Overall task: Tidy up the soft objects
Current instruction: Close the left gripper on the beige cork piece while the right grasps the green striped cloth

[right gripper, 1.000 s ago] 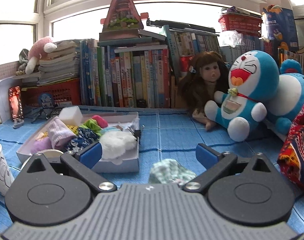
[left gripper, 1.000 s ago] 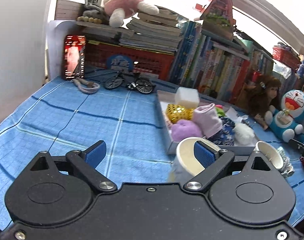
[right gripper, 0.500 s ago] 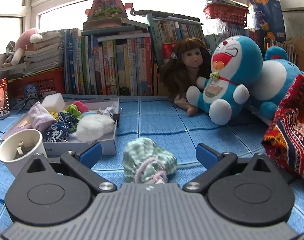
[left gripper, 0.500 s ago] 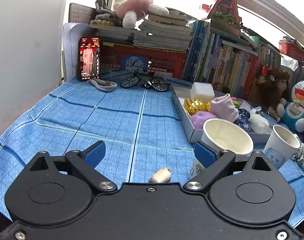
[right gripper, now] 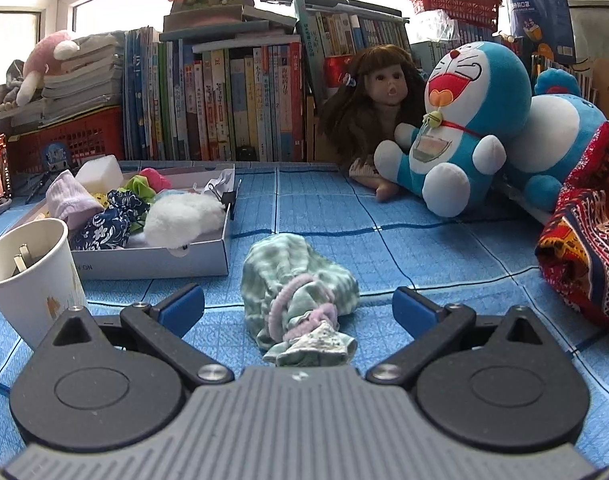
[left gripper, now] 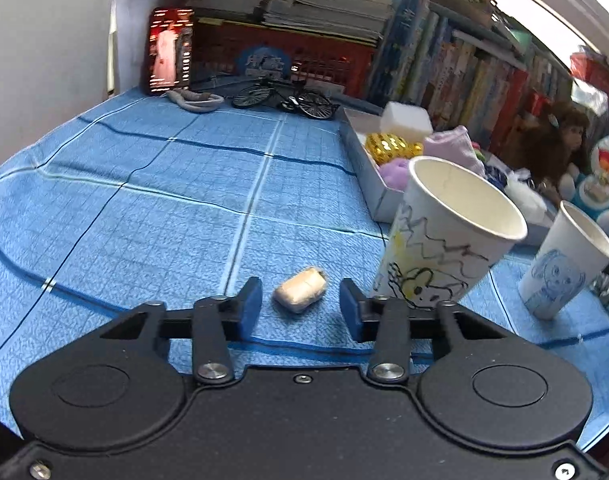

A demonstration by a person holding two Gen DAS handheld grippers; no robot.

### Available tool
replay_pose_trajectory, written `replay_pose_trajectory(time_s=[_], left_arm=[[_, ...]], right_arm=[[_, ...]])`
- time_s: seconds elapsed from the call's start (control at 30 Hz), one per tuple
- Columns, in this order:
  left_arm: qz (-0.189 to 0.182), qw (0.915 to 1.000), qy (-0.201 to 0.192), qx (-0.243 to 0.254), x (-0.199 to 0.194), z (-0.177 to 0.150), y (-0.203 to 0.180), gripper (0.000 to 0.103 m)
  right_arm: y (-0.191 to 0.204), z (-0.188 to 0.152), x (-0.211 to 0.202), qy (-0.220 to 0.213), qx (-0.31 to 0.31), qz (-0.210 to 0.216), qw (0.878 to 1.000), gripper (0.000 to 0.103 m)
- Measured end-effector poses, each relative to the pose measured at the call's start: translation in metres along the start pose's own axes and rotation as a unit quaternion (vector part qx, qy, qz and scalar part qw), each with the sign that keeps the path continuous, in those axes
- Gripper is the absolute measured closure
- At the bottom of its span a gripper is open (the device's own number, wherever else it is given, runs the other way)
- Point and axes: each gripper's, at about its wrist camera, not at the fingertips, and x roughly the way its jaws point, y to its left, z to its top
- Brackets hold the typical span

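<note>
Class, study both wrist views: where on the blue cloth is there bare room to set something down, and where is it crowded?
Bare: the wide stretch of blue cloth between the toy bicycle, the white box and the small beige roll. Crowded: inside the box, and around the paper cups beside it.

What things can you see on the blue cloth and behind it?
Beige roll: one, tan, on the cloth between the left gripper's fingers, untouched.
Checked bundle: one, green-white, purple tie, before the right gripper.
Paper cups: two, white, drawn on, beside the box.
Box: one, white, holding soft things.
Plush cat: one, blue-white, right.
Doll: one, brown-haired, by the books.
Toy bicycle: one, black, far back.
Left gripper: black, jaws just closing.
Right gripper: black-grey, open.
</note>
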Motion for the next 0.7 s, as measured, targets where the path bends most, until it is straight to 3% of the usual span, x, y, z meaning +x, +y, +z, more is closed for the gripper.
replay_pose_trajectory(time_s=[0.13,0.27,0.53,0.6,0.7], left_arm=[[0.002,0.9998,0.002,0.020,-0.002,-0.003,-0.003,0.071],[0.009,0.9997,0.002,0.021,-0.007,-0.005,0.005,0.064],[0.067,0.9977,-0.005,0.005,-0.008,0.000,0.024,0.058],[0.069,0.9976,-0.007,0.004,-0.009,0.001,0.025,0.050],[0.043,0.9990,-0.008,0.005,-0.011,0.001,0.021,0.036]], right_arm=[[0.002,-0.002,0.003,0.012,-0.004,0.009,1.000,0.013],[0.003,-0.004,0.005,0.020,-0.003,0.012,1.000,0.023],[0.004,-0.006,0.005,0.019,-0.001,0.013,1.000,0.024],[0.002,-0.006,0.006,0.021,0.002,0.014,1.000,0.024],[0.002,-0.007,0.006,0.022,0.003,0.013,1.000,0.023]])
